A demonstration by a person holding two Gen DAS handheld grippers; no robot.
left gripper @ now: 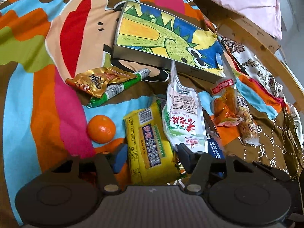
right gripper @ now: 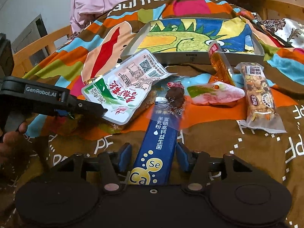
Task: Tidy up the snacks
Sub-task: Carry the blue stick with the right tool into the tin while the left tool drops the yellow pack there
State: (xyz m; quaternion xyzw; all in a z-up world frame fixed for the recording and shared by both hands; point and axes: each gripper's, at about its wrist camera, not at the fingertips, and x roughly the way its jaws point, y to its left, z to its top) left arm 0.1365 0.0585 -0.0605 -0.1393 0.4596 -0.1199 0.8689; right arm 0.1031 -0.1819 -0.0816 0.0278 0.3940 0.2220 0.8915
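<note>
In the left wrist view my left gripper [left gripper: 152,155] is shut on a yellow packet [left gripper: 150,148], a blue pad against each long edge. A white-and-green pouch [left gripper: 182,117] lies across the packet's far right corner. The right wrist view shows one of the left gripper's fingers [right gripper: 89,107] with its tip at that pouch [right gripper: 123,93]. My right gripper [right gripper: 153,157] is open around a blue stick packet [right gripper: 157,152] lying on the bedspread, with a gap at the left pad. A shallow tin [left gripper: 152,57] with a dinosaur drawing inside lies beyond the snacks.
A mandarin [left gripper: 101,131], a gold packet [left gripper: 95,81] and a green sausage stick [left gripper: 117,89] lie to the left. A nut bar [right gripper: 260,98], a pink pouch [right gripper: 214,95], an orange clear packet [right gripper: 220,64] and a dark snack [right gripper: 175,96] lie right. A wooden bed rail [left gripper: 256,38] borders the bedspread.
</note>
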